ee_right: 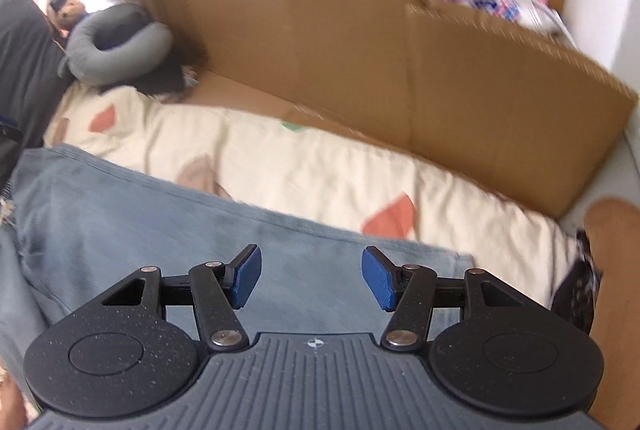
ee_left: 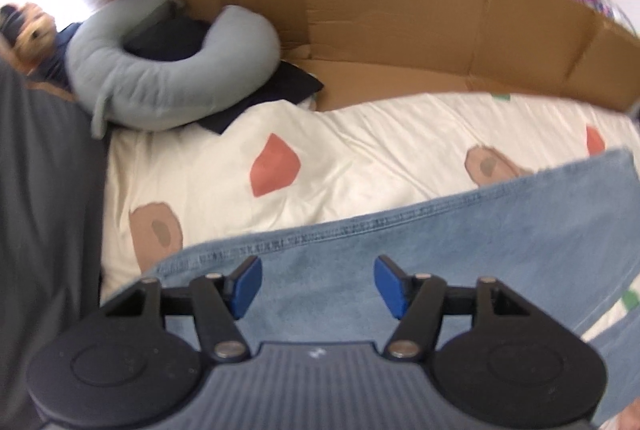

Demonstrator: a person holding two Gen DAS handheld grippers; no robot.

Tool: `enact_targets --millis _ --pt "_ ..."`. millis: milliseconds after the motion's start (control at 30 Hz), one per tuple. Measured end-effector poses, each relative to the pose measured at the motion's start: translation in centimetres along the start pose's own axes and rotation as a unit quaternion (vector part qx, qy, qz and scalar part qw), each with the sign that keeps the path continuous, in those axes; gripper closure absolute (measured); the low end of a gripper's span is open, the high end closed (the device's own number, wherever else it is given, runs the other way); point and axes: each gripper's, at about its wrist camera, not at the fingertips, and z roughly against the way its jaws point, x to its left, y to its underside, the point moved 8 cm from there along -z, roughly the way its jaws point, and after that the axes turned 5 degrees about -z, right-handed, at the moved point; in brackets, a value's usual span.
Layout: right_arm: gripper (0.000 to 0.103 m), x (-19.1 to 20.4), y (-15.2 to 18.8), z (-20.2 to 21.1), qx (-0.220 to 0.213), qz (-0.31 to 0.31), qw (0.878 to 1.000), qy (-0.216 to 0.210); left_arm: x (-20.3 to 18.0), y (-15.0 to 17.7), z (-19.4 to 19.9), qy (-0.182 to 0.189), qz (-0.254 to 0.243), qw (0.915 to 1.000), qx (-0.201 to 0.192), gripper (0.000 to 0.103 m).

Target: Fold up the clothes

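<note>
Task status: early, judged from the present layout. One pair of jeans lies spread on the bed cover, occupying the lower centre and lower right of the left wrist view and the lower left to centre of the right wrist view. A stitched seam runs along its upper edge. No completed fold is visible; whether the denim is already doubled over cannot be told. Folding and tidying remain.

Left gripper: released, jaws apart above the denim, nothing between the pads.

Right gripper: released, jaws apart over the denim near its lower right edge, holding nothing.

Count, left to right:
- Dark pillow: one.
- Soft toy: one.
- Grey curved cushion: one.
- Jeans: one.
- Cardboard panel: one long folded sheet along the far side.
- Grippers: two.
</note>
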Motion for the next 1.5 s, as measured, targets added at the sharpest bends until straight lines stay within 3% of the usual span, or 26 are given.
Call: enact_targets --millis 133,300,467,767,933,1067,1133,1400,1500 --pt "0.04 -1.7 1.7 -1.5 0.0 0.015 1.0 0.014 0.1 -0.2 -1.7 -0.017 -0.062 0.9979 0.012 0.039" --pt "0.04 -4.6 2.5 -3.2 -0.003 -0.015 0.999 0.039 1.3 0.3 -4.3 -0.039 -0.132 0.9895 0.042 0.042" --pt "0.04 -6.9 2.7 -4.6 -0.002 -0.032 0.998 0.061 2.6 0.4 -6.7 -0.043 -0.174 0.9822 0.059 0.042" --pt "0.04 -11.0 2.4 -7.6 0.01 -0.06 0.993 0.104 4.3 0.2 -10.9 -0.008 -0.161 0.9836 0.08 0.047" --pt "0.041 -12.2 1.5 -8.9 0.012 -0.061 0.992 0.111 5.4 0.3 -12.4 -0.012 -0.167 0.9817 0.09 0.049" --pt "0.042 -13.2 1.0 -9.8 0.012 -0.096 0.99 0.102 6.2 0.4 -12.9 -0.018 -0.165 0.982 0.091 0.05" --pt "0.052 -13.4 1.1 -10.3 0.015 -0.096 0.99 0.103 6.3 0.4 -13.0 -0.017 -0.166 0.9821 0.088 0.05" --pt "0.055 -12.3 2.4 -11.3 0.034 -0.044 0.993 0.106 7.1 0.8 -13.5 -0.024 -0.195 0.976 0.094 0.052" --pt "0.079 -12.4 2.0 -11.2 0.036 -0.04 0.992 0.112 7.6 0.9 -13.3 -0.026 -0.208 0.9721 0.105 0.054"
